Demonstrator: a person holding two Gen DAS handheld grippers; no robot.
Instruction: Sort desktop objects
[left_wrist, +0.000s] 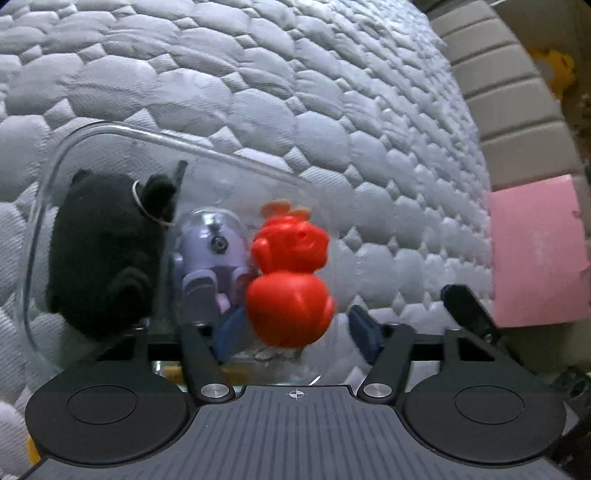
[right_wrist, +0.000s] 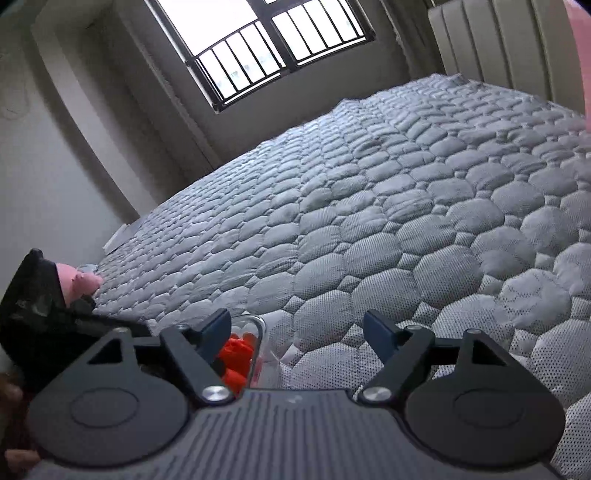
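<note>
A clear glass container (left_wrist: 44, 206) sits on the grey quilted mattress (left_wrist: 332, 110), close to its near edge. Inside lie a black plush toy (left_wrist: 103, 251) against the container's left wall, a pale purple robot figure (left_wrist: 214, 254) in the middle, and a red plastic toy (left_wrist: 288, 280) to the right. The left gripper (left_wrist: 291, 328) hangs over the container with its jaws spread; the red toy is between the blue fingers (left_wrist: 364, 332), blurred, and I see a gap on the right side, so no pinch. The right gripper (right_wrist: 295, 332) hovers over the mattress beside the container's right wall, jaws spread and empty. A pink block (left_wrist: 535, 251) stands past the mattress's right edge. No label or writing can be read anywhere.
</note>
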